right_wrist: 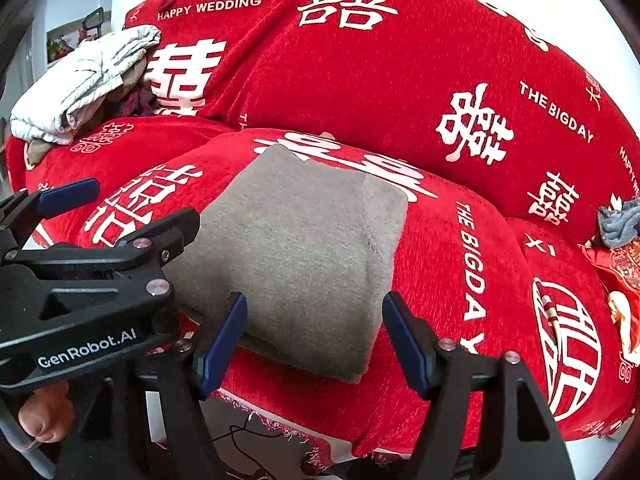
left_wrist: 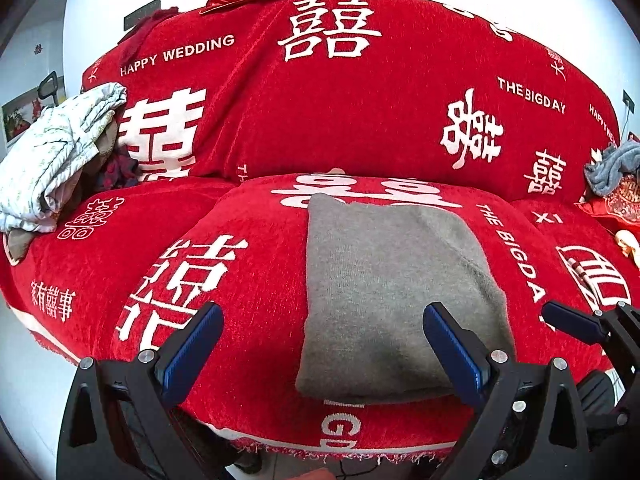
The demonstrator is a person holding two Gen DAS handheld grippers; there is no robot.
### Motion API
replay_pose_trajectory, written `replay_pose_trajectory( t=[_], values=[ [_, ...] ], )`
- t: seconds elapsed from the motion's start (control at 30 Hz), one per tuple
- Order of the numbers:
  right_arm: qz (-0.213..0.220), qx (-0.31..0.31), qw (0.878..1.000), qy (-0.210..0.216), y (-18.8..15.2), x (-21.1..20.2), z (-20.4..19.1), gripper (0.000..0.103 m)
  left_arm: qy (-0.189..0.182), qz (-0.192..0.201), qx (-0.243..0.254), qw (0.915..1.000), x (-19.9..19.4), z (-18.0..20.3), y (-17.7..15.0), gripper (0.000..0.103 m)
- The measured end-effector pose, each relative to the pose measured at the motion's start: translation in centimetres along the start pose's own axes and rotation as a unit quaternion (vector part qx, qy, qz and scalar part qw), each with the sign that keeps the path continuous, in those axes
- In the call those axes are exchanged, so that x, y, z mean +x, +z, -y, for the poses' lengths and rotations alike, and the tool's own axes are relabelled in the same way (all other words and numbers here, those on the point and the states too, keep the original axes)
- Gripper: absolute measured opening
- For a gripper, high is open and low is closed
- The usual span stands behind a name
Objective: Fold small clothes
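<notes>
On the middle sofa cushion point(left_wrist: 260, 280), the grey knit garment point(left_wrist: 384, 288) is lying as a neat rectangle; my left tool point(left_wrist: 322, 328) is hovering wide open, holding nothing. From the right view, my right tool point(right_wrist: 314, 320) is gaping empty over the garment's soft near edge, which I should pinch squarely.

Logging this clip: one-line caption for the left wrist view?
Open left tool hovers over folded grey garment on red sofa cover.
</notes>
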State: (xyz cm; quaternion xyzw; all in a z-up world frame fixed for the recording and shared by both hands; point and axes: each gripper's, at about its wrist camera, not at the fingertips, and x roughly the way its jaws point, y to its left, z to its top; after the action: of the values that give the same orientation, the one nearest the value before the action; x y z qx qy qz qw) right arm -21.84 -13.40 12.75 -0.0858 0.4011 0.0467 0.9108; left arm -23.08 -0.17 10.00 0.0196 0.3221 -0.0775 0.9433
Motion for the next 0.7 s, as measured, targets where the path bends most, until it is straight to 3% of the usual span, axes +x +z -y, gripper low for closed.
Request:
replay_pose_trajectory(
  t=[0.7],
  values=[
    [-0.011,0.002,1.000,0.010,-0.16,0.46,-0.01,0.073,-0.001,-0.006,0.011,0.9999,0.11,0.45,-0.27,0.101]
  ],
)
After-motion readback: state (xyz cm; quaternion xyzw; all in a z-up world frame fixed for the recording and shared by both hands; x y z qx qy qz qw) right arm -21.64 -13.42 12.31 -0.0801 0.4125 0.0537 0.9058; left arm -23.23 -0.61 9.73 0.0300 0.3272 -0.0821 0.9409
